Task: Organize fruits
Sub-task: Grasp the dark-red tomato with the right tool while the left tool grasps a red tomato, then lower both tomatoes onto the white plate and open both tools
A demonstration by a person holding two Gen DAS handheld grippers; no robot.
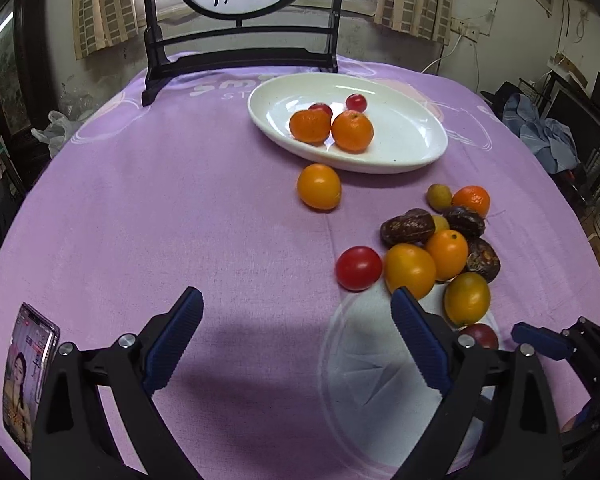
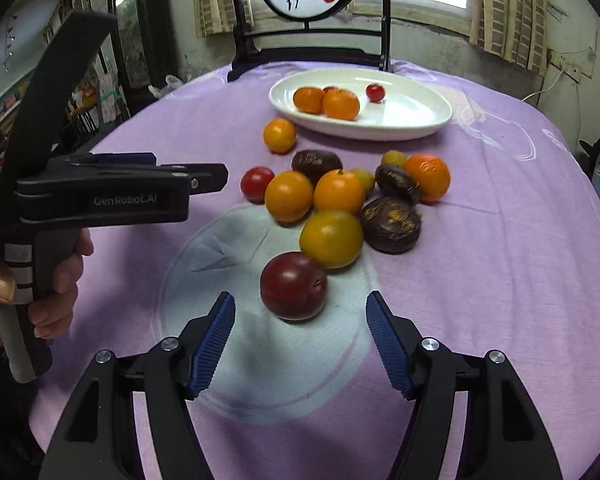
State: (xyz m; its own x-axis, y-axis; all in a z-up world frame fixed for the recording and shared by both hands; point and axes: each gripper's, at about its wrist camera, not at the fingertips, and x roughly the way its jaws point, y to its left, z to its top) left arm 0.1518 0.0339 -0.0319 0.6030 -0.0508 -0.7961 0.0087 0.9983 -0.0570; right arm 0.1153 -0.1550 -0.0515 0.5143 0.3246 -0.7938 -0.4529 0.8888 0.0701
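Note:
A white oval plate [image 1: 412, 148] [image 2: 412, 120] at the far side holds two oranges [image 1: 352, 130] and two cherry tomatoes [image 1: 356, 102]. A pile of loose fruit lies on the purple cloth: orange and yellow fruits [image 2: 339, 191], dark wrinkled fruits [image 2: 390, 224], a red tomato [image 1: 359, 268] and a dark red plum [image 2: 293, 285]. One orange fruit [image 1: 319, 186] sits alone near the plate. My left gripper [image 1: 296, 320] is open and empty, left of the pile. My right gripper [image 2: 300, 320] is open, just short of the plum, which lies in front of the gap.
A phone [image 1: 26, 376] lies at the table's near left edge. A black wooden screen stand [image 1: 240, 40] stands behind the plate. The left gripper's body and hand [image 2: 100, 196] show at the left of the right wrist view. Clutter surrounds the table.

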